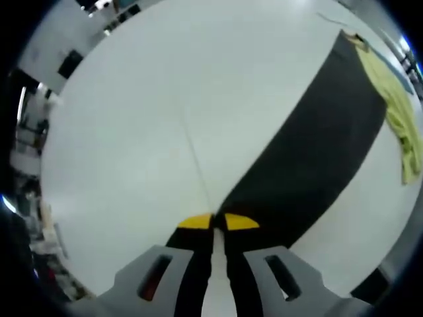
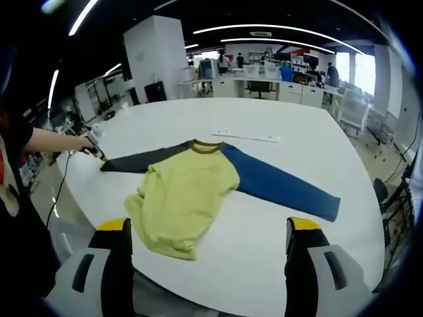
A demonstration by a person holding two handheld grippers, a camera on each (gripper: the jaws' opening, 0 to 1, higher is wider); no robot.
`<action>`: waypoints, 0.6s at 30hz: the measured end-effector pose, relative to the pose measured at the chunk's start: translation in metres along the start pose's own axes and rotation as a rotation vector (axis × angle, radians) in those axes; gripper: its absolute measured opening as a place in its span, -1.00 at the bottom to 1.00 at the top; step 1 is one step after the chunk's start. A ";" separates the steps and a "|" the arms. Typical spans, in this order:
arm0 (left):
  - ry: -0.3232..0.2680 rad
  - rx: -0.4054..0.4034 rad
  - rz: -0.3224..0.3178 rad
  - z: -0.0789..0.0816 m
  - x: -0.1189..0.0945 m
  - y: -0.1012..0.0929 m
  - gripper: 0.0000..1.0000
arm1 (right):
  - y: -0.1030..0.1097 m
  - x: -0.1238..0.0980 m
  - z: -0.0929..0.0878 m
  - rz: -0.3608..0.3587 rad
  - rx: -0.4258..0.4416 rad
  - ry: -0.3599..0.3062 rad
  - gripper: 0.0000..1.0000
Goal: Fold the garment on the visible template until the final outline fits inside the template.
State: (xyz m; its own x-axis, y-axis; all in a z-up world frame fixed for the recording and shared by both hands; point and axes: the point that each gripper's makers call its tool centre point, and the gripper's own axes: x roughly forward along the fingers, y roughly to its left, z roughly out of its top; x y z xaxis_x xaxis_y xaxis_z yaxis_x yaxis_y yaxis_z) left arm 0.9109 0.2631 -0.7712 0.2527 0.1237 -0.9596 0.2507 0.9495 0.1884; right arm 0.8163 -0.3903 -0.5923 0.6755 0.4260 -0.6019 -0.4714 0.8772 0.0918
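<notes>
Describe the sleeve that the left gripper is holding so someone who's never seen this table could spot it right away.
On the big white table lies a long-sleeved shirt with a yellow-green body. The dark charcoal sleeve stretches from its collar toward the table edge, where the left gripper has its jaws shut on the cuff. The opposite sleeve is blue and lies free.

Garment (image 2: 185, 191): one, yellow-green body.
Sleeves: two, one dark (image 2: 142, 158), one blue (image 2: 281, 186).
Surface (image 2: 264, 244): one, white, round-edged.
Flat white strip (image 2: 246, 137) on surface: one.
Grippers: two, left (image 1: 213, 222), right (image 2: 208, 231).
Fingers per gripper: two, yellow-tipped.
</notes>
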 end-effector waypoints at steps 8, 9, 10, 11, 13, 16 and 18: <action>0.012 0.002 0.007 -0.008 -0.008 -0.003 -0.77 | 0.001 -0.004 0.001 -0.001 0.002 -0.013 0.92; 0.013 0.011 0.007 -0.009 -0.010 -0.004 -0.76 | 0.002 -0.005 0.001 0.000 0.000 -0.016 0.92; 0.012 0.014 0.010 -0.009 -0.012 -0.003 -0.75 | 0.002 -0.005 0.001 0.001 0.000 -0.017 0.92; 0.010 0.014 0.015 -0.008 -0.015 -0.002 -0.73 | 0.003 -0.006 0.001 0.002 -0.002 -0.018 0.92; 0.005 0.011 0.021 -0.008 -0.018 0.000 -0.71 | 0.003 -0.007 0.002 0.004 -0.005 -0.020 0.92; -0.005 0.008 0.029 -0.006 -0.026 0.001 -0.66 | 0.004 -0.009 0.003 0.007 -0.004 -0.029 0.92; -0.014 0.009 0.037 -0.005 -0.035 0.000 -0.61 | 0.004 -0.011 0.005 0.008 -0.003 -0.038 0.92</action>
State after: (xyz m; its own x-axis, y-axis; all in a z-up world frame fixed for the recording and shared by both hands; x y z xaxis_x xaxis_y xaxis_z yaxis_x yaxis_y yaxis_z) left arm 0.8974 0.2604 -0.7388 0.2749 0.1550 -0.9489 0.2492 0.9417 0.2261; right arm 0.8098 -0.3900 -0.5817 0.6924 0.4413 -0.5708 -0.4789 0.8729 0.0939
